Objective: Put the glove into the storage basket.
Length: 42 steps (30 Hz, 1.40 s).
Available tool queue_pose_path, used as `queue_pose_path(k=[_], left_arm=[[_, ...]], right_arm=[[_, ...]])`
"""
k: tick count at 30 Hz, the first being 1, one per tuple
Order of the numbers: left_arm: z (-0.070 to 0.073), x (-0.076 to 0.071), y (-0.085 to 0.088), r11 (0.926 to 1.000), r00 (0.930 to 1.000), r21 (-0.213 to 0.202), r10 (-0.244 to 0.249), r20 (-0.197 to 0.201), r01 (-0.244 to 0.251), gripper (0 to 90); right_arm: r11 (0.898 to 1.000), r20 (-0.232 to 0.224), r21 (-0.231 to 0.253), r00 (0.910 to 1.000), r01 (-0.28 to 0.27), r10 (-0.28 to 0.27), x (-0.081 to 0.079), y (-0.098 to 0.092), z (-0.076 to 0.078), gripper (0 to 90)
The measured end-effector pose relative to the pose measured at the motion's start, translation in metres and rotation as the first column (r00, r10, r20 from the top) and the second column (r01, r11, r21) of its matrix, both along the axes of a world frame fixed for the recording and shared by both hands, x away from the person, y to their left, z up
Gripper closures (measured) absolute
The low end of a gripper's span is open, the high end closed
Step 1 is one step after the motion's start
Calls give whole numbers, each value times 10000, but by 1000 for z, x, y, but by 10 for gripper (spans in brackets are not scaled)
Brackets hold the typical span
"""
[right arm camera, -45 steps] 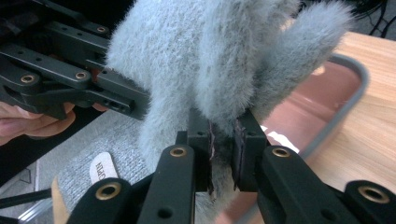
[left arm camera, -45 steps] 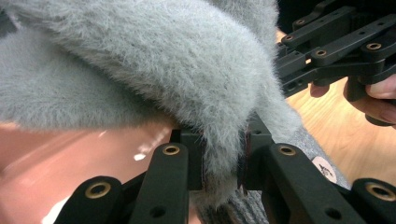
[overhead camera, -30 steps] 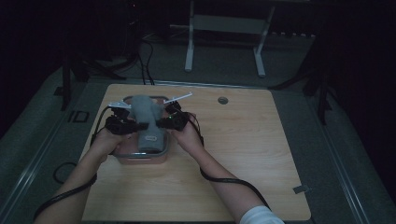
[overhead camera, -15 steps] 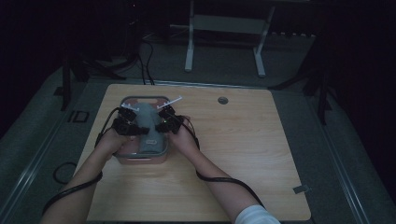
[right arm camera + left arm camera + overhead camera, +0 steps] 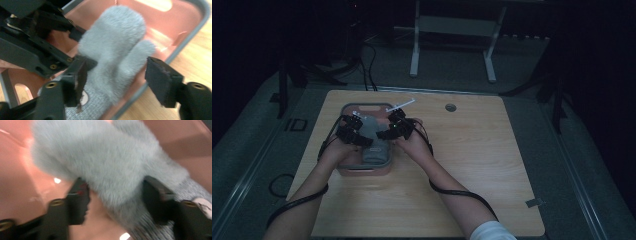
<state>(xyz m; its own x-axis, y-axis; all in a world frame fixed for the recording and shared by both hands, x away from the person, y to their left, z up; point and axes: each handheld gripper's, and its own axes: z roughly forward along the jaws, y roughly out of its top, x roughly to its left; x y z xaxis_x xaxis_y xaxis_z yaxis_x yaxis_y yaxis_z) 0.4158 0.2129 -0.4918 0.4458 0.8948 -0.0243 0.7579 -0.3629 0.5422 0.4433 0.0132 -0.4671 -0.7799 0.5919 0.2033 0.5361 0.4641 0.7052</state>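
Note:
A fluffy grey mitten (image 5: 371, 136) with a knitted cuff lies in a pink tray (image 5: 362, 172) that has a grey rim. My left gripper (image 5: 362, 139) hovers over the tray's left side and my right gripper (image 5: 384, 133) over its right side. In the left gripper view the jaws of the left gripper (image 5: 116, 202) stand apart around the mitten (image 5: 105, 165), having just been opening. The right gripper (image 5: 120, 80) has also just been opening, with the mitten (image 5: 115, 47) loose between its jaws. The left gripper (image 5: 37, 50) shows beyond it.
The tray sits on the left half of a wooden table (image 5: 472, 165). A round cable hole (image 5: 450, 107) lies near the far edge. A white strip (image 5: 402, 104) juts out by the tray's far corner. A desk frame (image 5: 452, 45) and cables stand on the dark floor behind.
The mitten, held up between both shut grippers a second ago, has come down into the tray. Both pairs of jaws have opened and let go of it.

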Motion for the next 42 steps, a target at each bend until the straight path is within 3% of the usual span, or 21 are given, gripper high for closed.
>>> queue_pose_path(k=[4,6,7,9,11,13,16,17,20,22,24,28,32,35,36,38,39,40,42], left_arm=[[7,-5,3,9996,9977,178,221,635,-232,247],[11,-9,5,9994,9953,164,305,918,-321,158],[12,-11,5,9993,9933,148,317,1112,-336,156],[17,-18,6,9992,9859,-39,393,1629,-391,137],[19,-21,6,9992,9834,-77,392,1774,-384,112],[30,-38,1,9989,9688,-465,206,2470,-94,103],[32,-44,-2,9981,9641,-618,155,2652,9,101],[36,-54,-8,9971,9577,-715,-30,2876,246,101],[39,-64,-16,9950,9508,-817,-297,3084,576,101],[40,-67,-19,9936,9489,-872,-405,3131,712,101],[42,-76,-29,9879,9424,-1005,-792,3251,1177,101],[43,-82,-39,9815,9362,-1132,-1088,3343,1545,102],[43,-90,-54,9713,9250,-1193,-1532,3478,2058,104],[42,-93,-60,9666,9223,-1253,-1684,3478,2237,104],[41,-96,-65,9600,9156,-1287,-1897,3546,2487,104],[41,-99,-71,9553,9076,-1252,-2067,3654,2680,104],[41,-99,-71,9553,9076,-1252,-2067,3654,2680,104],[41,-102,-77,9445,8992,-1326,-2342,3696,3005,104],[39,-106,-84,9354,8916,-1317,-2607,3702,3281,104]], right_arm=[[9989,97,285,9992,-381,378,0,-11,4,210],[9984,205,407,9990,-398,390,-2,-18,5,201],[9978,286,419,9983,-523,511,-3,-21,5,184],[9964,371,515,9971,-678,659,-5,-28,6,182],[9960,376,524,9968,-727,708,-6,-31,6,182],[9941,663,553,9938,-928,891,-11,-40,8,178],[9930,841,562,9916,-1035,986,-18,-50,12,177],[9925,859,589,9911,-1072,1020,-21,-54,13,177],[9909,984,623,9887,-1194,1129,-27,-62,16,177],[9902,1117,596,9866,-1261,1189,-32,-68,18,177],[9890,1244,598,9841,-1352,1270,-38,-74,19,177],[9883,1369,503,9812,-1443,1363,-44,-82,21,174],[9885,1465,450,9797,-1446,1366,-52,-100,20,169],[9889,1497,388,9793,-1433,1360,-54,-107,18,169],[9896,1495,354,9799,-1392,1324,-55,-111,17,169],[9906,1596,256,9788,-1343,1286,-59,-125,13,169],[9909,1617,231,9786,-1328,1274,-60,-130,12,169],[9914,1606,199,9792,-1290,1242,-61,-134,10,169],[9920,1658,104,9786,-1254,1220,-64,-144,7,169]])
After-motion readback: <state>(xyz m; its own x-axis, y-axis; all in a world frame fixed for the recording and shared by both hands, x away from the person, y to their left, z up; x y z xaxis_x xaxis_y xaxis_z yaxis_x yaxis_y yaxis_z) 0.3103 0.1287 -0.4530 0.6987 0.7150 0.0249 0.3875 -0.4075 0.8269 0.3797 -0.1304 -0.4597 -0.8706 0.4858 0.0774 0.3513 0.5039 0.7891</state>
